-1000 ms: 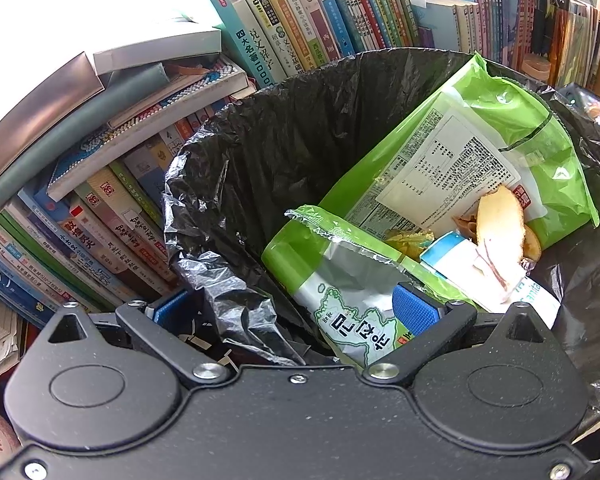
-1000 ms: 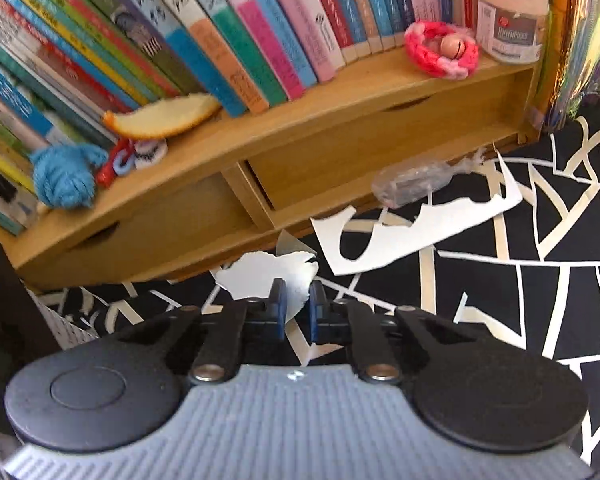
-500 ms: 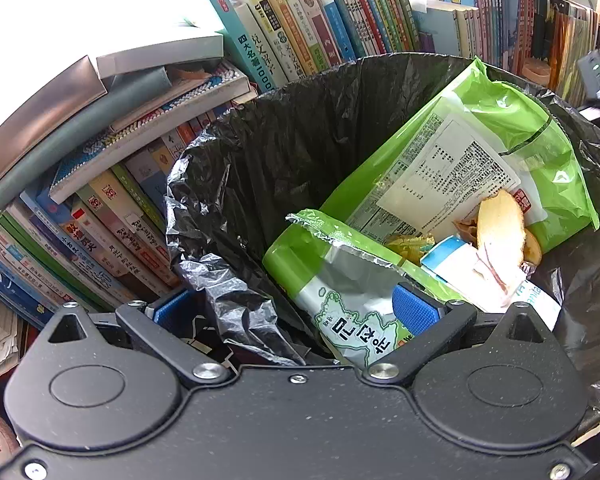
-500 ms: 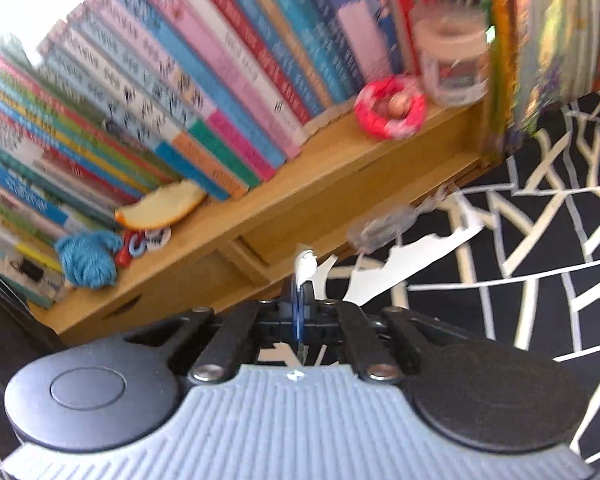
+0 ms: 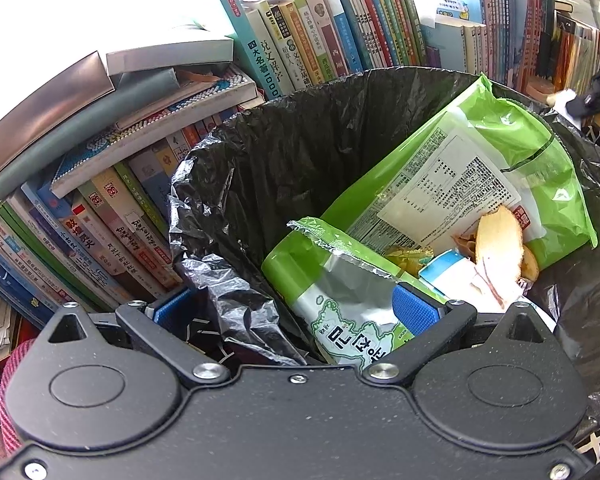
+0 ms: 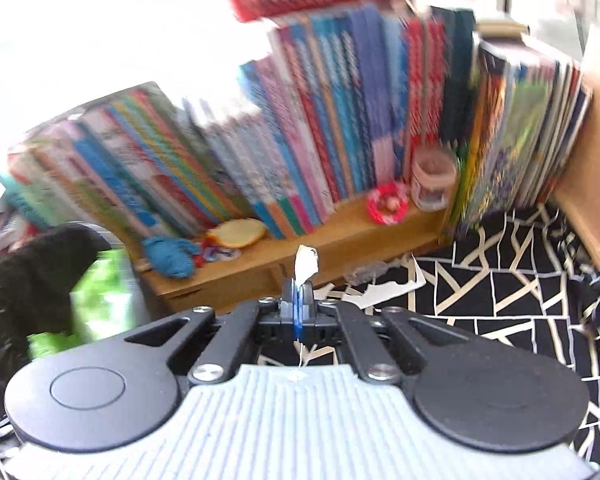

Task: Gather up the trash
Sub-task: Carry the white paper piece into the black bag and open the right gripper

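Bin (image 5: 284, 152) holds green wrappers (image 5: 476, 168) and peel (image 5: 498, 236).

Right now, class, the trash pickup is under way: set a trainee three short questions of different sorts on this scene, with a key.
1. True or false: the right gripper is shut on a paper scrap.
2. What lines the bin? A) black bag B) newspaper C) nothing
3. Fill in: the left gripper straddles the bin's near ____.

Key: 1 true; 2 A; 3 rim. Torn paper and a clear wrapper lie uncollected on the patterned floor.
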